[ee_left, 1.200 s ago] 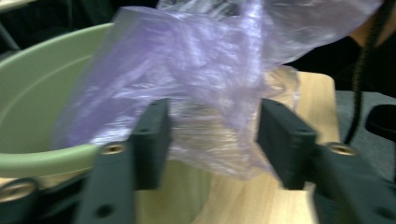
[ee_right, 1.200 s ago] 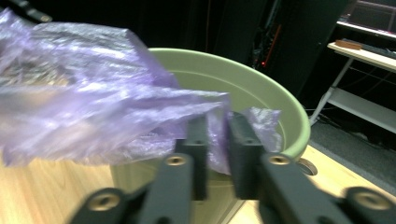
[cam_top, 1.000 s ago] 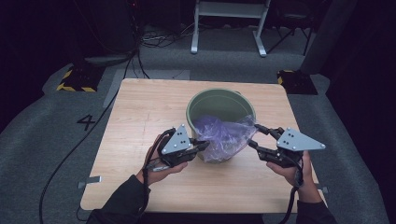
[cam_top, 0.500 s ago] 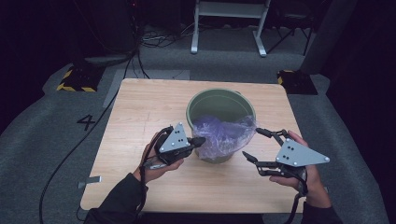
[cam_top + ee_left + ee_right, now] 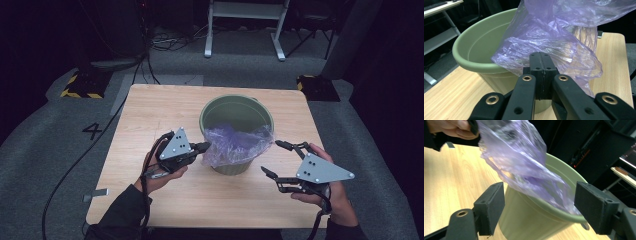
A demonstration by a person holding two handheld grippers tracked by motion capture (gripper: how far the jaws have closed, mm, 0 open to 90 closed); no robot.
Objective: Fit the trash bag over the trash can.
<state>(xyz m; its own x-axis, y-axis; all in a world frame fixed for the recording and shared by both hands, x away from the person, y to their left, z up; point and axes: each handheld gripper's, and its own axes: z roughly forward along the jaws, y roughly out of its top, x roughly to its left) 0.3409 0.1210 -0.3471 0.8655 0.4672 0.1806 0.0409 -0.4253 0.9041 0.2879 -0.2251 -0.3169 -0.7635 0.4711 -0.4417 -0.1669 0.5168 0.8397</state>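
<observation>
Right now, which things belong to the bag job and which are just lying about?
In the job:
purple bag
green bin
left gripper, shut on the bag
right gripper, open

Lying about:
small grey piece at the table's edge
floor cables

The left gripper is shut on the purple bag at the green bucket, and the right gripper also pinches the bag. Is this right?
Not quite: the right gripper stands open, clear of the purple bag, as the right gripper view shows. The left gripper is indeed shut on it at the green bucket.

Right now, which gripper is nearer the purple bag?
Left. The left gripper is shut on the purple bag at its near-left edge. The right gripper stands open, off to the bag's right, apart from it.
</observation>
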